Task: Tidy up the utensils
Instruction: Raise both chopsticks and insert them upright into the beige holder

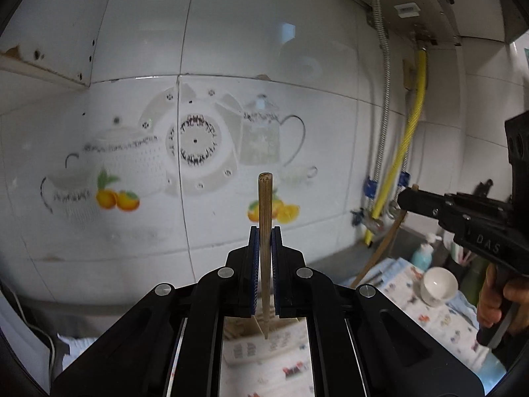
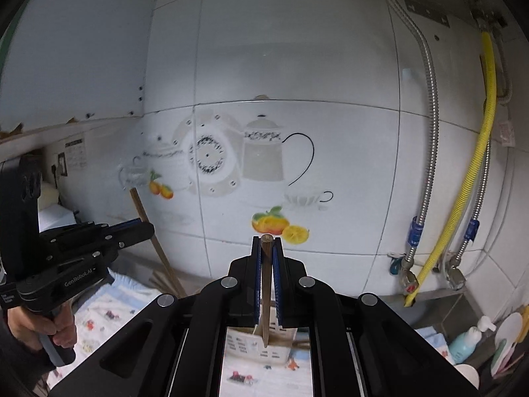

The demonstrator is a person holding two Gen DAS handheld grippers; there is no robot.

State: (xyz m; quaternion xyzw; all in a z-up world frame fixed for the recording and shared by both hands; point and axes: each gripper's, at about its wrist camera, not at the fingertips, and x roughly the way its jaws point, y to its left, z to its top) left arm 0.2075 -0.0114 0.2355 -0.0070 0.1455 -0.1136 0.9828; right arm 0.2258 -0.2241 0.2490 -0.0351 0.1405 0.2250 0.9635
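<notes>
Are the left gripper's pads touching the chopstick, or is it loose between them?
Touching. The left wrist view shows the left gripper with both blue pads pressed against the upright chopstick, no gap on either side.

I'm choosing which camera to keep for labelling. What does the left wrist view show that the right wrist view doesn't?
Only the left wrist view: a white cup on the cloth, and the right tool from the side.
Only the right wrist view: a white slotted basket below, and the left tool from the side.
Both: each tool shut on a wooden stick, the tiled wall, the yellow hose, and the blue pump bottle.
</notes>
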